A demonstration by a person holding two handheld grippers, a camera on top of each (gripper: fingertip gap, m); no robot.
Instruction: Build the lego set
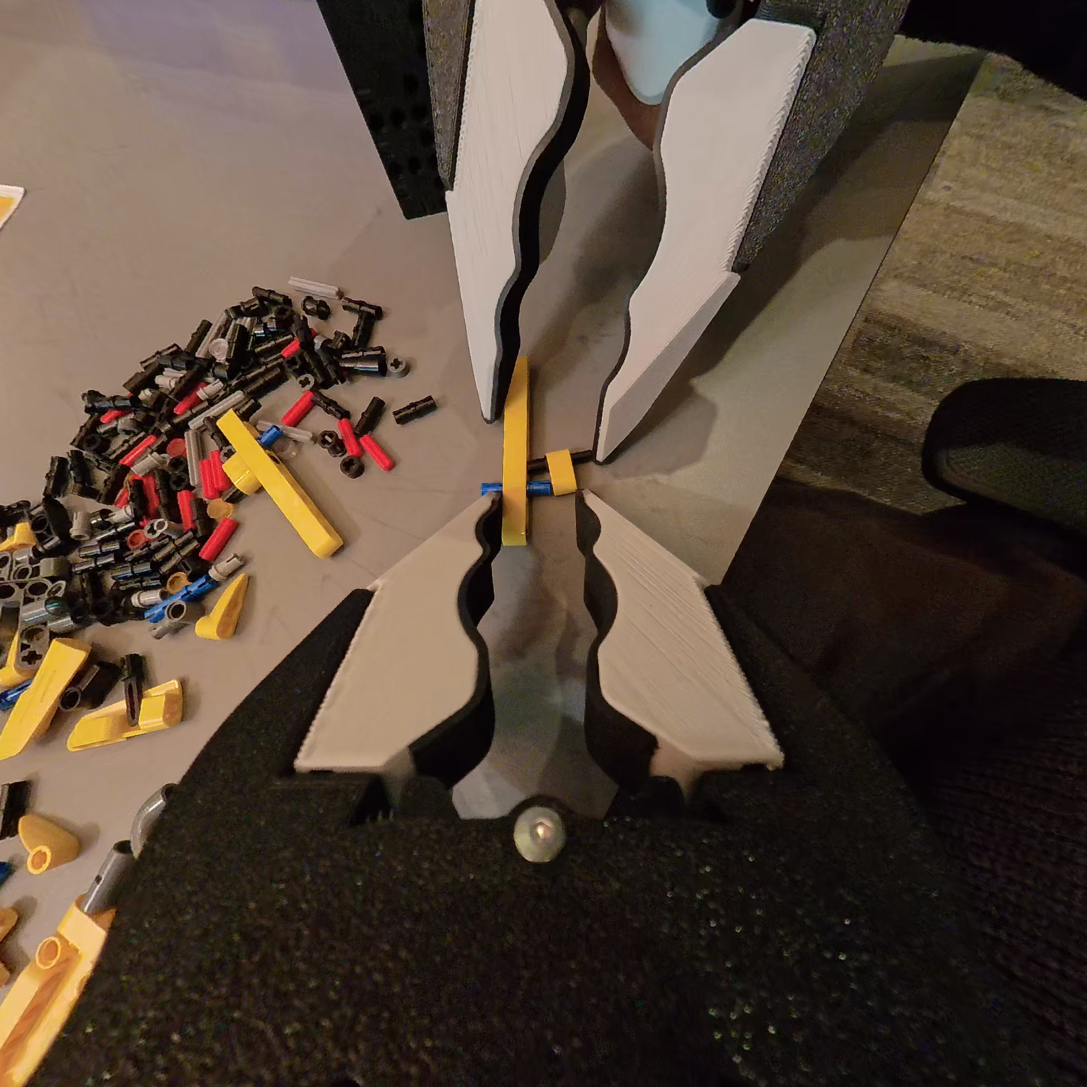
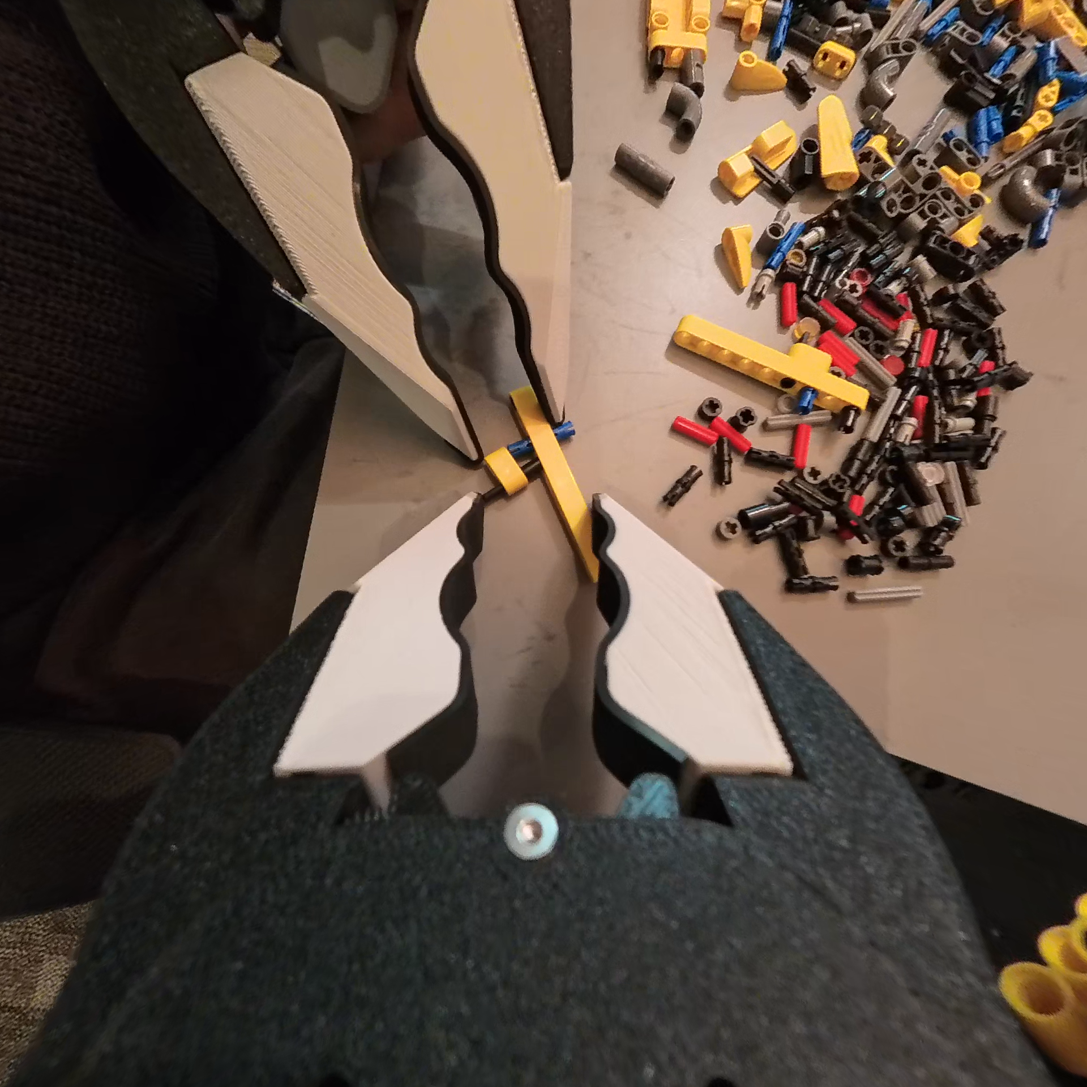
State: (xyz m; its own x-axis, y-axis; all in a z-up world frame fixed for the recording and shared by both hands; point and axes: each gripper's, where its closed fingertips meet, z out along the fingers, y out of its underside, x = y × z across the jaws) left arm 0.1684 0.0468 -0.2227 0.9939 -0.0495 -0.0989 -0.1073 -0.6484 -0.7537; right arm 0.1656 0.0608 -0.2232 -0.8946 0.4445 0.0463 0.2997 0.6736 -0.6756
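Note:
A long yellow beam (image 1: 516, 453) stands on edge near the table's edge. A blue pin (image 1: 538, 487) and a black pin (image 1: 579, 456) stick through it, and the black pin carries a small yellow connector (image 1: 560, 470). My left gripper (image 1: 536, 499) closes across one end, with one finger against the beam and the other at the connector. My right gripper (image 1: 547, 438) comes from the opposite side and closes across the other end. In the right wrist view the right gripper (image 2: 534, 503) has one finger on the beam (image 2: 559, 482) and the other at the black pin's tip (image 2: 489, 497). The left gripper (image 2: 513, 435) is opposite.
A pile of loose black, red, grey, blue and yellow pins and parts (image 1: 176, 447) lies on the grey table (image 1: 176, 176), with another yellow beam (image 1: 282, 488) in it. A black perforated block (image 1: 382, 106) stands behind. The table edge (image 1: 823, 412) and carpet are close on the other side. My left and right fingertips are right by each other.

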